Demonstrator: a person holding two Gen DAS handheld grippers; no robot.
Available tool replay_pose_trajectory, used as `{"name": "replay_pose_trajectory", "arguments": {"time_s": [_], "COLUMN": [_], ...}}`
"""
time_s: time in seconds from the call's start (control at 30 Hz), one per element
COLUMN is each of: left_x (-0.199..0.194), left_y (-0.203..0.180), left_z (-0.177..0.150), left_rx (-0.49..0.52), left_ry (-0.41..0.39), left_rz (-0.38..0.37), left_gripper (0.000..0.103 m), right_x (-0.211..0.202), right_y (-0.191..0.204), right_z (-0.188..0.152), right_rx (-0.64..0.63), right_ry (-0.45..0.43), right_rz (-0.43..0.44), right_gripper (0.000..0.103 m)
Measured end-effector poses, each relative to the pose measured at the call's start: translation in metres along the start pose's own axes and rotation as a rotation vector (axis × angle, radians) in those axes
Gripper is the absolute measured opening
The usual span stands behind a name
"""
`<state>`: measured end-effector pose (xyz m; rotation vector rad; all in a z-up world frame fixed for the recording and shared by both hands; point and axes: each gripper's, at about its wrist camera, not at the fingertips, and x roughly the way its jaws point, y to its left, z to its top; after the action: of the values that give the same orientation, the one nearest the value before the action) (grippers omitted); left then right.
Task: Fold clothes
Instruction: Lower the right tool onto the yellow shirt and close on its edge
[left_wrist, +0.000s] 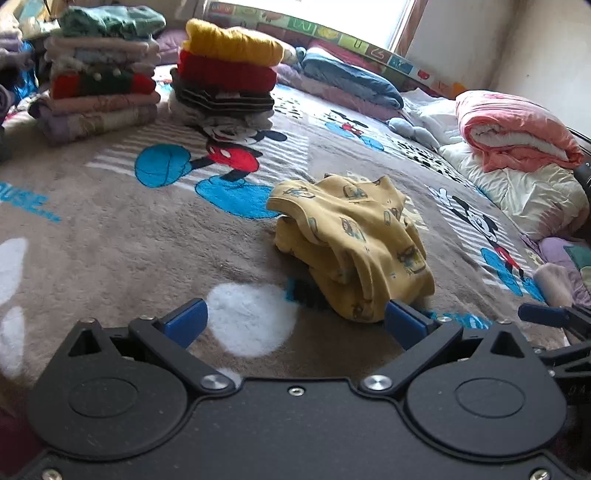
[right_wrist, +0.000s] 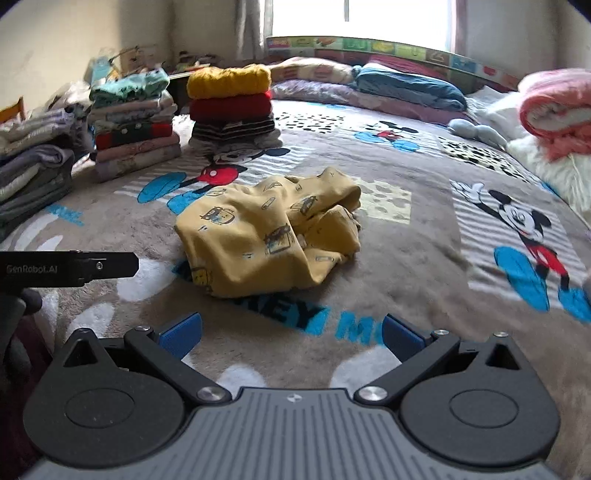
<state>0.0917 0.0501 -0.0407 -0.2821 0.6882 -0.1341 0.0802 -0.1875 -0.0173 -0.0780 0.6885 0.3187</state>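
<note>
A crumpled yellow garment with small printed pictures lies in a heap on the grey Mickey Mouse blanket. It also shows in the right wrist view, ahead of centre. My left gripper is open and empty, low over the blanket, with its right fingertip just at the garment's near edge. My right gripper is open and empty, a short way back from the garment. The left gripper's body shows at the left of the right wrist view.
Two stacks of folded clothes stand at the back left, with a third pile further left. A rolled pink quilt and white bedding lie at the right. Pillows line the far edge under the window.
</note>
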Motion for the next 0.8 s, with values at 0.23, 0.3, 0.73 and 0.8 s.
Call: {"name": "replay_pose_trajectory", "arguments": {"time_s": [0.23,0.3,0.73,0.8], "left_x": [0.022,0.029,0.066,0.071], "left_y": [0.013,0.020,0.053,0.053], "left_z": [0.029,0.040,0.042,0.041], "left_rx": [-0.022,-0.045,-0.229,-0.227], "left_ry": [-0.041,-0.064,-0.056,-0.036], "left_rz": [-0.044,-0.075,-0.245,-0.266], "left_gripper": [0.102,0.096,0.075,0.075], "right_x": [0.019,0.025,0.096,0.111], "right_y": [-0.008,-0.008,0.019,0.025], "right_z": [0.029,0.042,0.133,0.145], "right_rx": [-0.073,-0.112,-0.443,-0.485], "right_ry": [-0.007,-0.018,0.046,0.067], "right_rz": [0.072,0.099,0.254,0.268], "right_gripper": [0.103,0.103,0.063,0.061]}}
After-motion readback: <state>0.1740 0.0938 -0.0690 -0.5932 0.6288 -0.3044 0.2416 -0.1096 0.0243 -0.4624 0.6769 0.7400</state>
